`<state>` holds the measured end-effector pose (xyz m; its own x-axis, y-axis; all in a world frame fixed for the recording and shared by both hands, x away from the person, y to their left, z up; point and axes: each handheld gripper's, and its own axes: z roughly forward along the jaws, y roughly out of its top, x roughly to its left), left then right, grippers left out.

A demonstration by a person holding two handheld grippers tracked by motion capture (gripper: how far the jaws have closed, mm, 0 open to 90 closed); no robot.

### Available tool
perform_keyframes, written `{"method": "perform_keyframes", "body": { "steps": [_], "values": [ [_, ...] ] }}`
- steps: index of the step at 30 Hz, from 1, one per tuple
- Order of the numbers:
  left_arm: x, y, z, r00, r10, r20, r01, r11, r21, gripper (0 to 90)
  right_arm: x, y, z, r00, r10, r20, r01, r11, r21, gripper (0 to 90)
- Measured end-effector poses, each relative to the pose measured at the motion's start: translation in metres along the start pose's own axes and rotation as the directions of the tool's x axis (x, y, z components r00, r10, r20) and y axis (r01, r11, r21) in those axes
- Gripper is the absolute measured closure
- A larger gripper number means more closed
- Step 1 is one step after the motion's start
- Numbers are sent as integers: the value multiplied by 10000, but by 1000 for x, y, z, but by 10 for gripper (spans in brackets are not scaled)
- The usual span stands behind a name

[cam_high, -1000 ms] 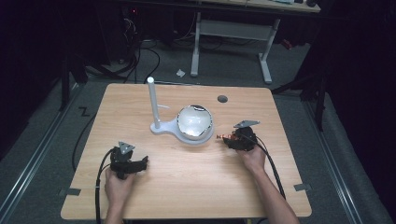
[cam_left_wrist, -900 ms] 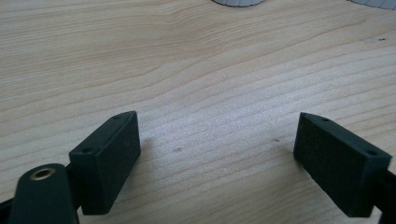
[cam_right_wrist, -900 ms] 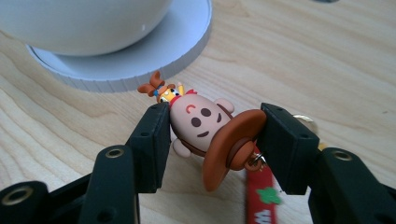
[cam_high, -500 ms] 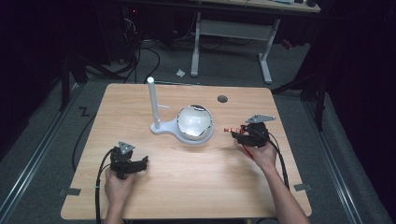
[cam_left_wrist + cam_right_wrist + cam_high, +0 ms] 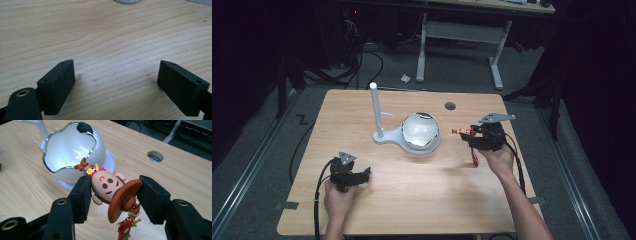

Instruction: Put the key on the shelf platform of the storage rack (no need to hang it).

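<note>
The white bowl (image 5: 420, 131) on its stand looks empty. The right gripper (image 5: 113, 192) clamps a cowboy keychain (image 5: 110, 187), detailed in its own view; the left gripper's (image 5: 117, 85) jaws gape wide over bare table (image 5: 105, 37).

I see a light wooden tabletop (image 5: 412, 200) with a round hole (image 5: 450, 106) near its far edge. A white stand (image 5: 412, 137) with an upright post rests mid-table; my left claw (image 5: 357, 176) sits on the near-left wood.

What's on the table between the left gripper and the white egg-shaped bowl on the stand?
Nothing: in the high view, bare wood runs from the left gripper to the bowl. The left gripper view shows bare tabletop too.
</note>
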<state>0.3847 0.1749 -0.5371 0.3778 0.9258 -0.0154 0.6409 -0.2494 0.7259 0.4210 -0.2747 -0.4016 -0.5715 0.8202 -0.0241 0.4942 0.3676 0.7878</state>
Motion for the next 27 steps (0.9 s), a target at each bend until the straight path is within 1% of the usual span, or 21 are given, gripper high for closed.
{"method": "perform_keyframes", "body": {
  "steps": [2,3,4,8,11,14,21,22,25,27],
  "values": [
    [0,0,0,10000,0,3,0,10000,1,151,3,6,-5,9999,-127,-105,125,9998,-138,461],
    [0,0,0,10000,0,3,0,10000,0,151,6,12,-10,9996,-147,-234,141,9995,-268,461],
    [0,0,0,10000,0,1,0,10000,-1,151,6,12,-10,9996,-147,-234,141,9995,-268,461],
    [0,0,0,10000,-2,2,2,10000,0,151,10,23,-16,9984,-307,-484,284,9985,-463,461],
    [0,0,0,10000,-13,-1,13,10000,-10,151,13,29,-18,9971,-472,-594,443,9978,-492,461],
    [0,0,0,10000,-12,1,12,10000,-12,151,17,35,-18,9953,-459,-857,416,9978,-515,461],
    [0,0,0,10000,-8,2,8,10000,-5,150,21,42,-17,9927,-523,-1092,484,9981,-372,461],
    [0,0,0,10000,-9,1,9,10000,-8,151,22,45,-17,9910,-527,-1230,484,9981,-377,461],
    [0,0,0,10000,-8,0,8,10000,-6,150,23,50,-17,9898,-577,-1302,531,9978,-388,461],
    [0,0,0,10000,-8,0,8,10000,-4,151,24,55,-18,9874,-583,-1474,526,9977,-419,461]
  ]
}}
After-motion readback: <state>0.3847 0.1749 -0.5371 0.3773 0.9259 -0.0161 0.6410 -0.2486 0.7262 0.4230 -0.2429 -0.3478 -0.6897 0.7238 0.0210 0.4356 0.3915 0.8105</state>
